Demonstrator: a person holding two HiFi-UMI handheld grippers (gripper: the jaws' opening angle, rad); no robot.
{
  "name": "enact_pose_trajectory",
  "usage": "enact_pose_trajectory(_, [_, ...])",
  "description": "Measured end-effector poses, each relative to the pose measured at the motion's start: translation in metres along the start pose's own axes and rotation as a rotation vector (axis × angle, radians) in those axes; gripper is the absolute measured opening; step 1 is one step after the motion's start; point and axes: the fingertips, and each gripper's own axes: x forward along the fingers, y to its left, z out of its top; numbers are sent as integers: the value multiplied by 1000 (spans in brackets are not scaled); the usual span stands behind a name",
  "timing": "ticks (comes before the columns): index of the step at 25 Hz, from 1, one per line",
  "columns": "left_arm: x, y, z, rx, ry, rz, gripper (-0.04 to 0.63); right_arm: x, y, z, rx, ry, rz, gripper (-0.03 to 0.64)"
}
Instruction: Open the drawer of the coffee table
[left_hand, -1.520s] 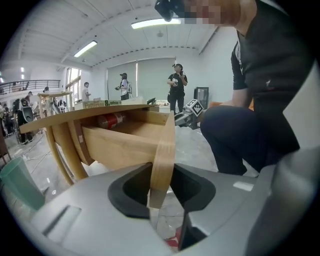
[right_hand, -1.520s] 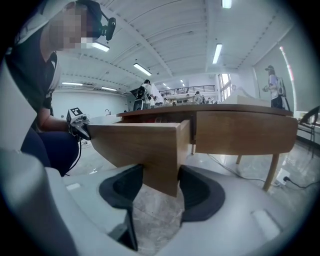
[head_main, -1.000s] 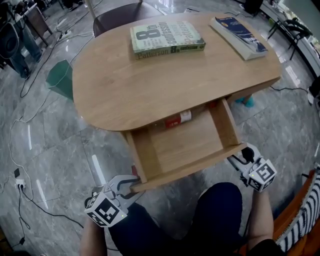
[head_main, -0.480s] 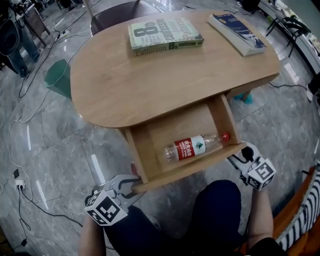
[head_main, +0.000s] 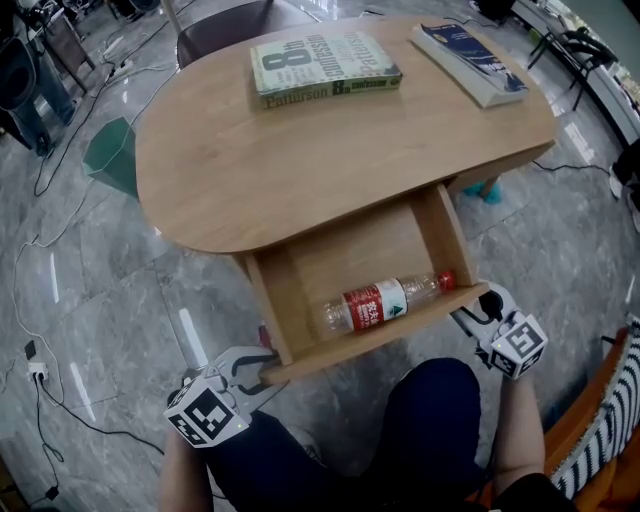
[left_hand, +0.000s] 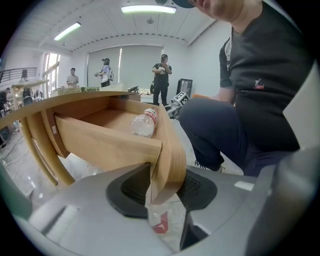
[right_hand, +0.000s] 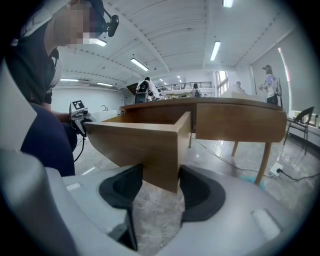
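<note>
Standing pulled out from under the table (head_main: 300, 150), the drawer (head_main: 360, 258) was held at both front corners: right gripper (head_main: 478, 308) clenched, left gripper (head_main: 262, 368) with jaws opening round the wood. Pulled further, it might be dropped, bottle (head_main: 380, 302) spilled.

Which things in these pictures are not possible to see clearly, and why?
- Bottle label: print too small in the head view; the drawer wall covers its lower part in the left gripper view.
- Back of the drawer: hidden under the tabletop in the head view.
- Left gripper: jaws are opening around the drawer's corner; whether the pads touch it is unclear.
</note>
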Motion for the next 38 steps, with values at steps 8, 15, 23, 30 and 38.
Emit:
enact_pose_trajectory(8, [-12, 4, -2, -24, -31, 28, 204, -15, 5, -5, 11, 13, -33, 225])
enact_pose_trajectory(15, [-45, 11, -3, -78, -74, 77, 246, -54, -10, 33, 120, -128, -161, 171])
enact_pose_trajectory(23, [-108, 19, 42, -193, -153, 231, 6, -69, 19, 94, 172, -109, -154, 2])
enact_pose_trajectory(30, [-144, -14, 143, -197, -131, 232, 6, -82, 79, 182, 205, -22, -17, 2])
enact_pose_trajectory(38, [-228, -74, 298, -272, -185, 109, 6, -147, 157, 326, 293, 43, 99, 2])
